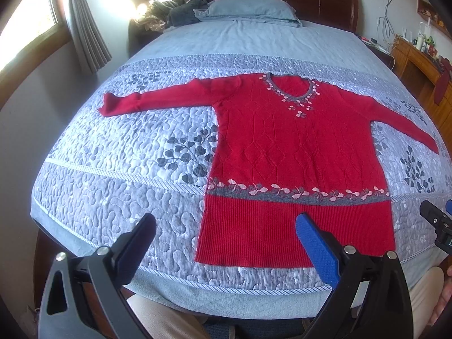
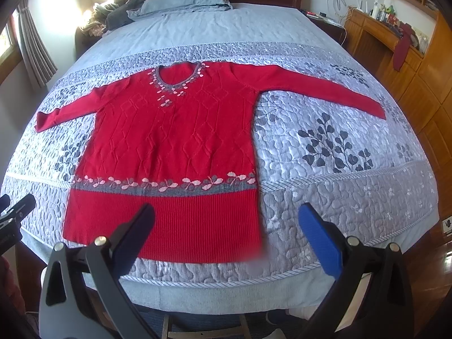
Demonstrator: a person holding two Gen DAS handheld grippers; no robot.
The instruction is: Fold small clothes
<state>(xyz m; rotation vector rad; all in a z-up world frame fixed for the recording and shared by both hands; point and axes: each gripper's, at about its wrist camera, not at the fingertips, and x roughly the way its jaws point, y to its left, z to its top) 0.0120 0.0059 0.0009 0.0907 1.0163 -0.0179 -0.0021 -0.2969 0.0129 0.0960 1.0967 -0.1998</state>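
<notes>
A: Left wrist view showed the red sweater (image 1: 293, 152) spread flat, front up, on the bed (image 1: 118, 197), its hem lying close to the foot edge and its collar toward the pillow (image 1: 251, 8) at the headboard end. Both sleeves were stretched out toward the side edges.

B: And the tongs?

A: The left tongs (image 1: 226, 231) were spread wide and held nothing; they hovered over the foot edge near the hem's left corner. In the right wrist view the right tongs (image 2: 226, 220) were likewise spread and empty, near the hem's right corner.

B: So no fold had begun, I judged.

A: Agreed. The first step looked like bringing a sleeve across the body. To do it well, I would have pinched the left sleeve (image 1: 147, 99) near the cuff and again near the shoulder, lifted only enough to clear the quilt, and laid it straight across the chest so the knit did not bunch.

B: The ribbed hem looked thick, and the knit stretchy, so dragging could have pulled it out of square.

A: Yes, lifting rather than sliding seemed safer.

B: Any containers?

A: None on the bed. Only a pile of clothes (image 2: 113, 14) beside the pillow, loose, in nothing I could see.
</notes>
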